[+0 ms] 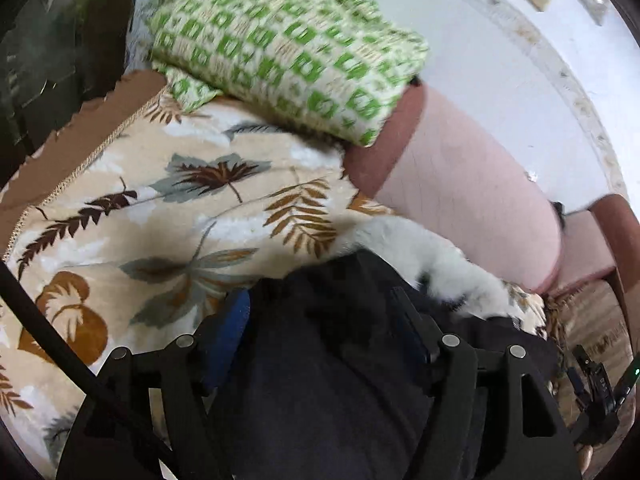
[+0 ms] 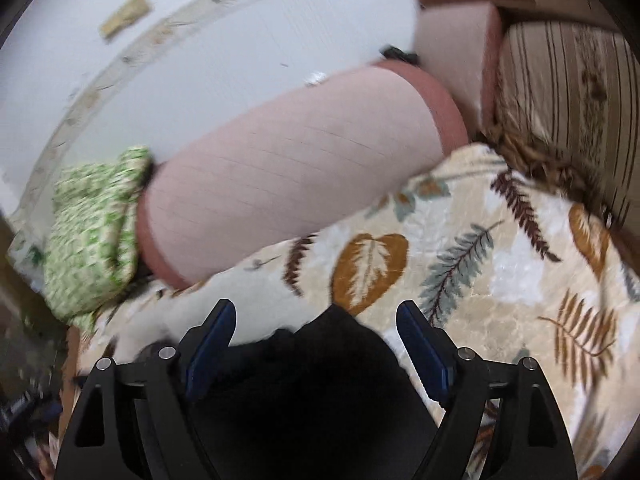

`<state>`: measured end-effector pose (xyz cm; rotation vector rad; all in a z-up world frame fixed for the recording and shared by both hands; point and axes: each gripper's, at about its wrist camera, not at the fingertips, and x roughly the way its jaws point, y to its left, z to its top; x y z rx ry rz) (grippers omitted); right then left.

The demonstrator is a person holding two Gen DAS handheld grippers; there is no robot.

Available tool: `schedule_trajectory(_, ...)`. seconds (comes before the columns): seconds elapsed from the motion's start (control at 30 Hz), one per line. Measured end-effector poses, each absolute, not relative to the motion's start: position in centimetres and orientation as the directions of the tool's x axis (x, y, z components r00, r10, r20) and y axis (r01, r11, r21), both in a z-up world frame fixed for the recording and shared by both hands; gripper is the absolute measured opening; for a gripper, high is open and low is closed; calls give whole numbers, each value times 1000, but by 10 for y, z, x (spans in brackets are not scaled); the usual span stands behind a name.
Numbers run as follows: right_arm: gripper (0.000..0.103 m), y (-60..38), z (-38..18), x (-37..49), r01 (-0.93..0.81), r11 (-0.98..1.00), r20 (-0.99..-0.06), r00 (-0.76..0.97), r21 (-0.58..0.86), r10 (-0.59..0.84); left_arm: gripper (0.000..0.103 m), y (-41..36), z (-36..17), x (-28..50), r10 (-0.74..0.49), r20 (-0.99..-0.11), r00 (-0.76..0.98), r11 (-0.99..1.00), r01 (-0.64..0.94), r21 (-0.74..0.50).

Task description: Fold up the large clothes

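Note:
A large dark garment (image 1: 328,360) with a white furry trim (image 1: 432,264) lies on a beige leaf-patterned blanket (image 1: 160,208). My left gripper (image 1: 324,300) is spread wide, and the dark cloth bulges up between its blue-padded fingers (image 1: 234,320); the right finger is partly hidden by cloth. In the right wrist view the same dark garment (image 2: 320,380) fills the gap between the spread fingers (image 2: 420,340) of my right gripper (image 2: 316,316), above the blanket (image 2: 500,280). Neither pair of pads presses on the cloth.
A pink bolster with brown ends (image 1: 460,184) lies along the back of the blanket, also seen in the right wrist view (image 2: 288,184). A green-and-white checked cushion (image 1: 288,48) rests at its left end. A white wall (image 1: 520,80) stands behind. A striped cushion (image 2: 568,100) sits at right.

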<state>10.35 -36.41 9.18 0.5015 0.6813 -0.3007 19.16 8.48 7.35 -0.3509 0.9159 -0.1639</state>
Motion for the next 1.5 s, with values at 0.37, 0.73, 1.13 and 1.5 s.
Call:
schedule_trajectory(0.37, 53, -208, 39, 106, 18, 983, -714, 691, 180, 118, 71, -25, 41, 172, -202, -756, 623, 970, 233, -67)
schedule_trajectory(0.73, 87, -238, -50, 233, 197, 972, -773, 634, 125, -29, 93, -25, -42, 297, -136, -836, 532, 990, 48, -130)
schedule_trajectory(1.13, 101, -254, -68, 282, 222, 962, -754, 656, 160, -26, 101, -22, -68, 341, -265, -821, 506, 953, 7, -304)
schedule_trajectory(1.5, 101, -233, -5, 226, 237, 968, -752, 652, 82, -96, 93, 36, 48, 192, -238, -736, 634, 965, 65, -255)
